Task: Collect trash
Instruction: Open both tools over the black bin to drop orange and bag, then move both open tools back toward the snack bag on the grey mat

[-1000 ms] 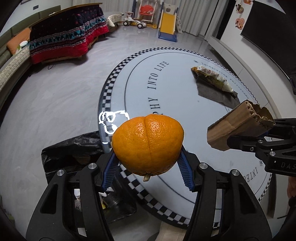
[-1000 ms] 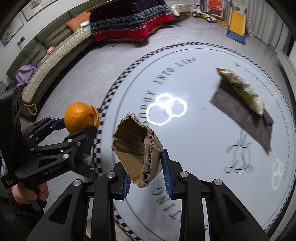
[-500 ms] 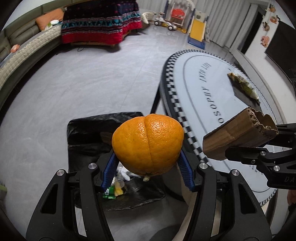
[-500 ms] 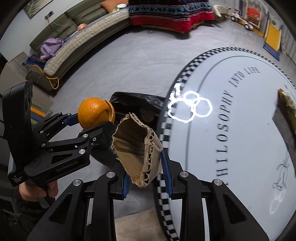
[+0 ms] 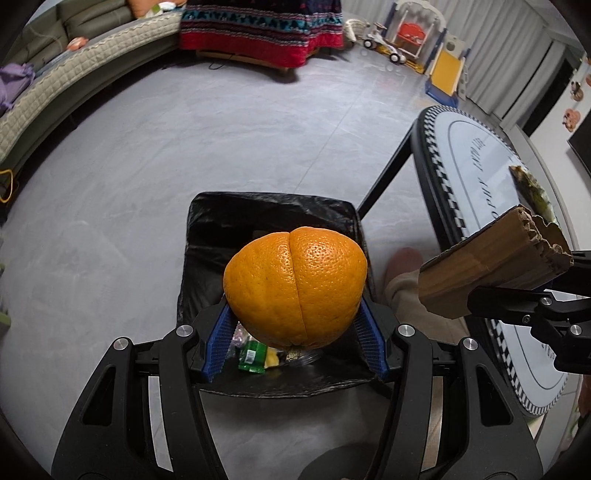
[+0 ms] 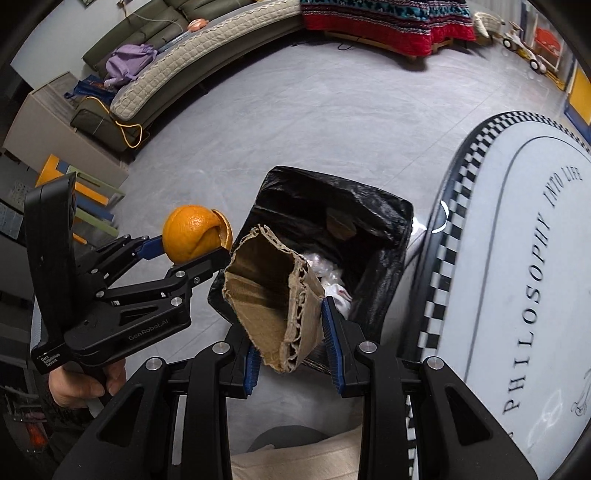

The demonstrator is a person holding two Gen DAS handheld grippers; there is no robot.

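My left gripper (image 5: 295, 334) is shut on an orange peel shell (image 5: 295, 288), split down its middle, and holds it above a trash bin lined with a black bag (image 5: 258, 210). My right gripper (image 6: 291, 349) is shut on a torn piece of corrugated cardboard (image 6: 273, 295), hanging over the near edge of the same black-bagged bin (image 6: 369, 206). The cardboard (image 5: 495, 266) shows at the right of the left wrist view, and the left gripper (image 6: 207, 243) with the peel (image 6: 195, 234) shows at the left of the right wrist view. Wrappers and white scraps lie inside the bin.
A round table (image 6: 524, 258) with a checkered rim and lettering stands right of the bin; a snack bag (image 5: 532, 188) lies on it. A table leg (image 5: 388, 173) slants beside the bin. A sofa (image 6: 184, 81), a blanket-covered bench (image 5: 258, 29) and toys (image 5: 406, 37) line the far floor.
Both grippers have swung left off the table top and lowered until they hang over the black-bagged bin. The peel and the cardboard stayed gripped throughout.
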